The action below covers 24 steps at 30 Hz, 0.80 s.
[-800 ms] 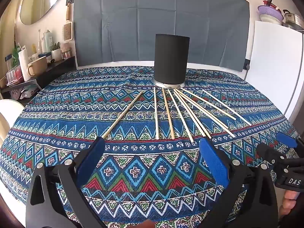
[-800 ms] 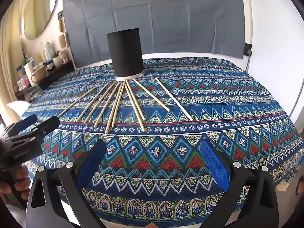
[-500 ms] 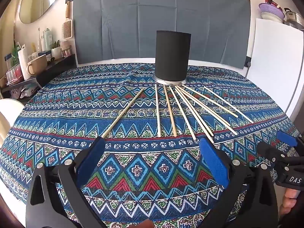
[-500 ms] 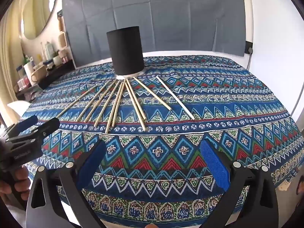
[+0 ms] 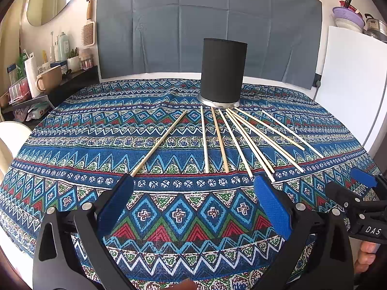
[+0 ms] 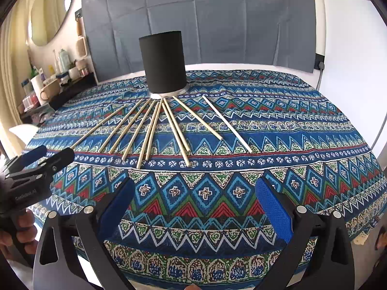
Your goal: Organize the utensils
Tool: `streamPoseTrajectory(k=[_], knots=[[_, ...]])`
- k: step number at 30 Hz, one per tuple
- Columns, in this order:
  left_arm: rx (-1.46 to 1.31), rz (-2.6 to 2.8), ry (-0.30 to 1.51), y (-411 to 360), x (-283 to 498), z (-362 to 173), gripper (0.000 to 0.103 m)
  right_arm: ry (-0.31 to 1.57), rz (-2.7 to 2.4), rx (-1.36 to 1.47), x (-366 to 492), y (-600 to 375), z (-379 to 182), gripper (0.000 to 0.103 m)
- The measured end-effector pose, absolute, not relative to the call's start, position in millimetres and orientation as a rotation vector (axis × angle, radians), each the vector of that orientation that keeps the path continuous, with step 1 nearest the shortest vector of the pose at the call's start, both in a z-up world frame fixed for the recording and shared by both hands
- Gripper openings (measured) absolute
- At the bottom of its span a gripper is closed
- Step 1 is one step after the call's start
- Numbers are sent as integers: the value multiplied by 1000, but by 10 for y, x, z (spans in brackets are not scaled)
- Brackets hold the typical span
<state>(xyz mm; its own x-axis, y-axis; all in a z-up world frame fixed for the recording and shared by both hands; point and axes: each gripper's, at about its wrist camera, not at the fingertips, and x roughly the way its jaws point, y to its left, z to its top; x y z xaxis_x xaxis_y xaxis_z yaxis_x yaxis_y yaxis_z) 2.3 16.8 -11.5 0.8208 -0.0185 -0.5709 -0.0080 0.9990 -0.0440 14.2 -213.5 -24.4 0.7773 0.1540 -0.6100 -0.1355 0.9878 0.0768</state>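
We see the worktop [image 5: 72, 159] under a patterned blue cloth [image 5: 179, 215]. A black holder [image 5: 223, 72] stands upright on a silver base toward the far side. Wooden sticks [image 5: 219, 140] lie flat on the cloth, fanned out from the holder's base toward us; some at the middle of the fan lie close together, one on the left stands apart.

Left hand-held gripper [image 5: 193, 188]: jaws spread wide, nothing between the blue pads [image 5: 271, 205], hovering over the cloth on the near side of the sticks. The tip of the leftmost stick [image 5: 159, 143] sits just beside its left pad.

Right hand-held gripper [image 6: 193, 188]: also wide open and empty, above the cloth, short of the stick ends. A pale stick [image 6: 227, 124] lies rightmost, apart from the rest.

Each gripper shows in the other's view, with fingers [image 5: 365, 258] on its handle.

A grey sheet [image 5: 208, 24] hangs behind.
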Motion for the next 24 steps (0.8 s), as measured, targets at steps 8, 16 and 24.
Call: streamPoseTrajectory(k=[8,16,24], knots=[[-33,-15,613,132,32,-107,97,667,159,23,120,-2134,-241,95],[-37,-16,631,80,98,-109,97,665,156,8,100,-2128,-219,95],[-35,-16,632,66,101,-111,97,675,157,5,133,-2116,-221,95]])
